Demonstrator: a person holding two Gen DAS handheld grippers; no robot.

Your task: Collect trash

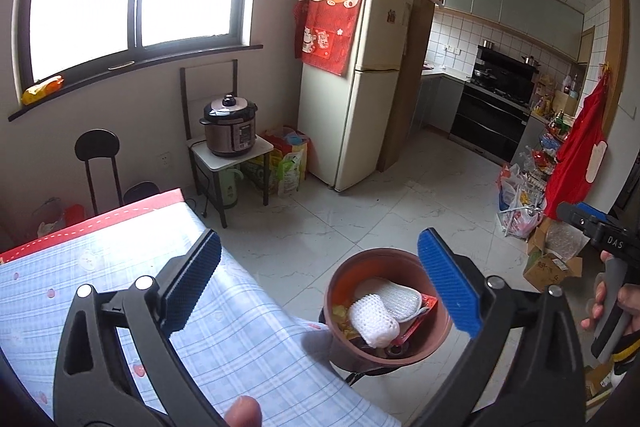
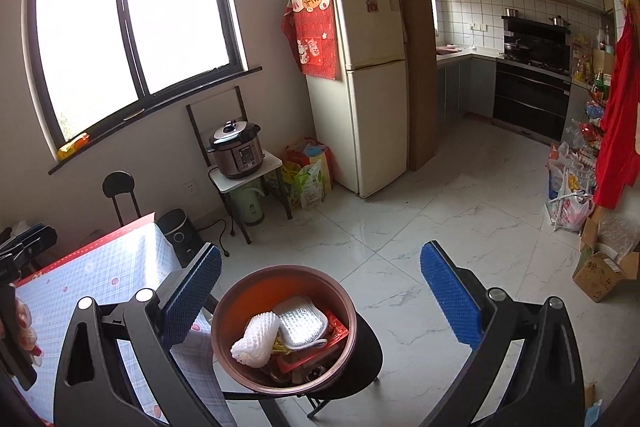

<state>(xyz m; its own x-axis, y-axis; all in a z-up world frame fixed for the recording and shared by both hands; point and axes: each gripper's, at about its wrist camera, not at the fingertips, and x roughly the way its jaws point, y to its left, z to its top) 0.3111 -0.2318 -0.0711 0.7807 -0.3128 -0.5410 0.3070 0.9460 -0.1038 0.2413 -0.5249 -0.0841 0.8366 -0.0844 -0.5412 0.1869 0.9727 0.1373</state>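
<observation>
A brown round bin [image 1: 416, 343] stands on a black stool beside the table. It holds a white foam net [image 1: 374, 323], a silvery pad [image 1: 396, 294] and red wrappers. It also shows in the right wrist view [image 2: 240, 297], with the foam net [image 2: 256, 341] and pad [image 2: 300, 325] inside. My left gripper [image 1: 320, 287] is open and empty, above the table edge and the bin. My right gripper [image 2: 320, 291] is open and empty, above the bin. The right gripper's body shows at the left wrist view's right edge [image 1: 600, 235].
The table [image 1: 100, 267] has a blue plaid cloth and a red edge. A black stool [image 2: 368, 359] carries the bin. A fridge [image 2: 368, 87], a pressure cooker [image 2: 236, 151] on a small stand, bags, a black chair [image 1: 98, 155] and boxes [image 2: 600, 271] stand around the tiled floor.
</observation>
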